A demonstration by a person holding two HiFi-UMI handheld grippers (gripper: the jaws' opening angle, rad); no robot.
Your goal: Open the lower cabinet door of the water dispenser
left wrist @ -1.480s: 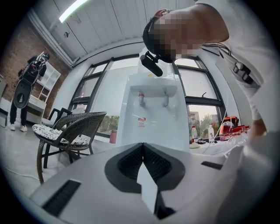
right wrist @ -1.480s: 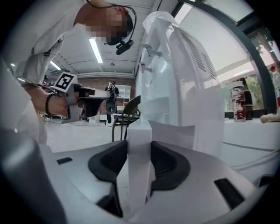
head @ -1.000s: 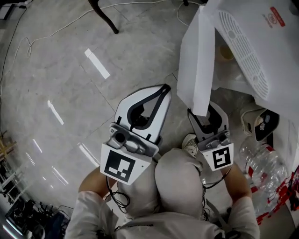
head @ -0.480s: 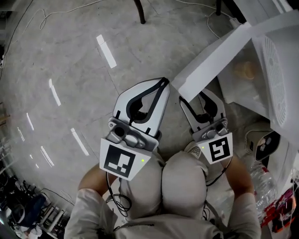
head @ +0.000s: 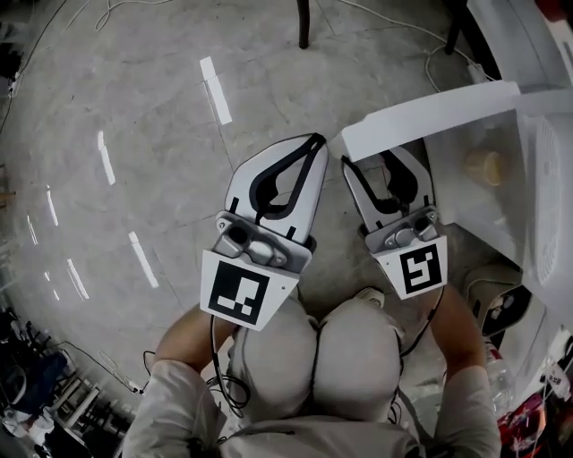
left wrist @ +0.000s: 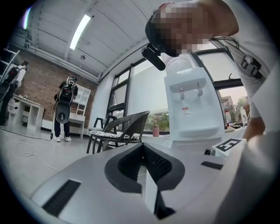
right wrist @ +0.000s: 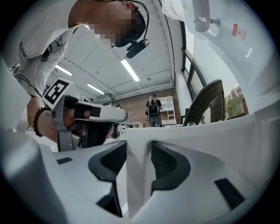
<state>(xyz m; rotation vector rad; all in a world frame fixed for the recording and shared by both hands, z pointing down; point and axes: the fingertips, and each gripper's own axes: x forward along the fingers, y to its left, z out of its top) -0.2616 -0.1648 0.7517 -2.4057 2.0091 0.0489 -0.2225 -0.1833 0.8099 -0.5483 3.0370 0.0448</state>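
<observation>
The white water dispenser (head: 542, 170) stands at the right of the head view, its lower cabinet door (head: 430, 121) swung open towards me. My right gripper (head: 371, 161) has the door's free edge (right wrist: 139, 162) between its pads, and its jaws are closing on that edge. My left gripper (head: 313, 141) is beside it to the left, over bare floor, shut with nothing in it. In the left gripper view the dispenser (left wrist: 192, 105) rises ahead with its two taps. A small tan object (head: 486, 165) sits inside the open cabinet.
Grey floor (head: 134, 116) spreads to the left and ahead. Dark chair legs (head: 303, 22) and a white cable (head: 421, 40) lie beyond the door. A rounded white and dark object (head: 501, 309) lies on the floor at lower right. My knees (head: 313, 358) are just below the grippers.
The door has swung further open with its edge in the right gripper. Both grippers have moved along with it, the left one staying shut and empty.
</observation>
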